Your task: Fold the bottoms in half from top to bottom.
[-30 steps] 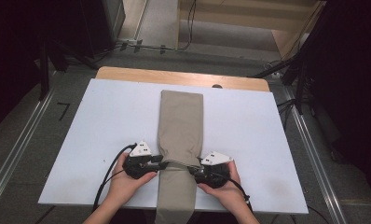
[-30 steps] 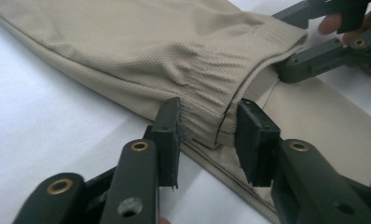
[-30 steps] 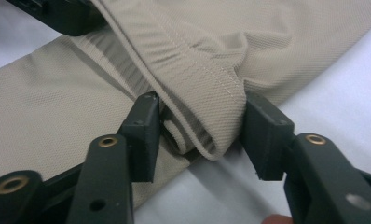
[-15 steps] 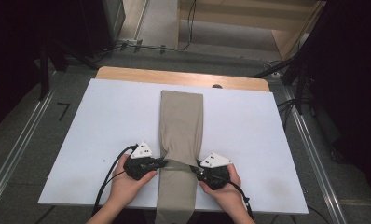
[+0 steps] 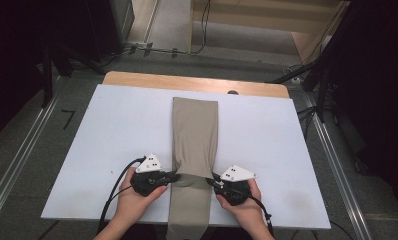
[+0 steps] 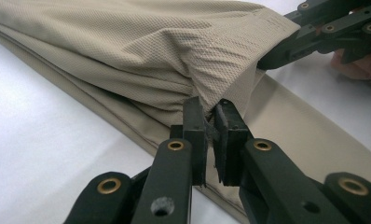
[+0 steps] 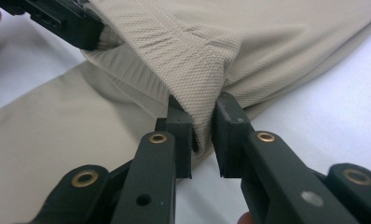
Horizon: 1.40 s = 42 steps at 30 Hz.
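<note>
Looking down from the high view, a long tan cloth [image 5: 194,145] lies lengthwise down the middle of a white board [image 5: 112,125], folded into a narrow strip whose near end hangs past the board's near edge. A person's hands come in from the bottom, one to each side of the cloth near that edge. The left gripper [image 5: 173,176] reaches in from the left and the right gripper [image 5: 213,178] from the right, each meeting a side edge of the cloth where an upper layer ends, so the two stand opposite each other with the strip between them. A black cable trails from the left gripper toward the near edge. In the left gripper view, the left gripper [image 6: 210,122] has its jaws pressed together on a pinched corner of the cloth's upper layer, which bunches and rises just above the pads; the lower layer lies flat on the board beneath, and the right gripper shows at the upper right, at the far corner of the same hemmed edge. In the right gripper view, the right gripper [image 7: 203,126] is clamped on the cloth [image 7: 249,51] too, its jaws having just been closing, with a fold of the stitched hem caught between the pads; the left gripper sits at the upper left, on the same hem.
</note>
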Motion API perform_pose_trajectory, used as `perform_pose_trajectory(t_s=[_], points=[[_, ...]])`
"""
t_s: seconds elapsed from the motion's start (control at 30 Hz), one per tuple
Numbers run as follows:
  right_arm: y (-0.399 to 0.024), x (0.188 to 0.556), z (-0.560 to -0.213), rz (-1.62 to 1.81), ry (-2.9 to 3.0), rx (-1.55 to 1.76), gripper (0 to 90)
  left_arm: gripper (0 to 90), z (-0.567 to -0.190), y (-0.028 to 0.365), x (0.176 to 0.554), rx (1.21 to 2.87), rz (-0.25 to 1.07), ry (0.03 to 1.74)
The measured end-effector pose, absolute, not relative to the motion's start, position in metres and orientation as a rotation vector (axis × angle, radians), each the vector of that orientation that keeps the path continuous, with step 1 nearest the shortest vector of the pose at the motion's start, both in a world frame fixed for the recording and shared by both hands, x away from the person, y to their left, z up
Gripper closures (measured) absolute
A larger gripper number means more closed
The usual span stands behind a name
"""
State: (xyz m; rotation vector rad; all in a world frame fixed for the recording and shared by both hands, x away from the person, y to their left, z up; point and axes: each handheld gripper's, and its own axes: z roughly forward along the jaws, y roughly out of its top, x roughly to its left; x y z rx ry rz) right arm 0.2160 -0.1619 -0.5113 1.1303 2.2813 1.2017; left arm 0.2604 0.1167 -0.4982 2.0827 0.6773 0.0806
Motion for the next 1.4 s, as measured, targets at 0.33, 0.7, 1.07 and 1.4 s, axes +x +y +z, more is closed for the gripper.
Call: perform_pose_trajectory(t_s=[0.33, 0.7, 1.07, 1.4], points=[[-0.164, 0.191, -0.504, 1.236, 2.294, 1.137, 77.0, 85.4, -0.492, 0.120, 0.235, 2.075, 0.056, 0.657], [-0.159, 0.155, -0.501, 1.251, 2.312, 1.114, 76.7, 85.1, -0.485, 0.131, 0.204, 2.062, 0.006, 0.650], [-0.155, 0.122, -0.502, 1.250, 2.341, 1.108, 76.6, 84.7, -0.486, 0.136, 0.173, 2.082, -0.032, 0.638], [-0.167, 0.105, -0.499, 1.297, 2.390, 1.161, 12.7, 30.4, -0.477, 0.149, 0.157, 2.032, 0.051, 0.666]])
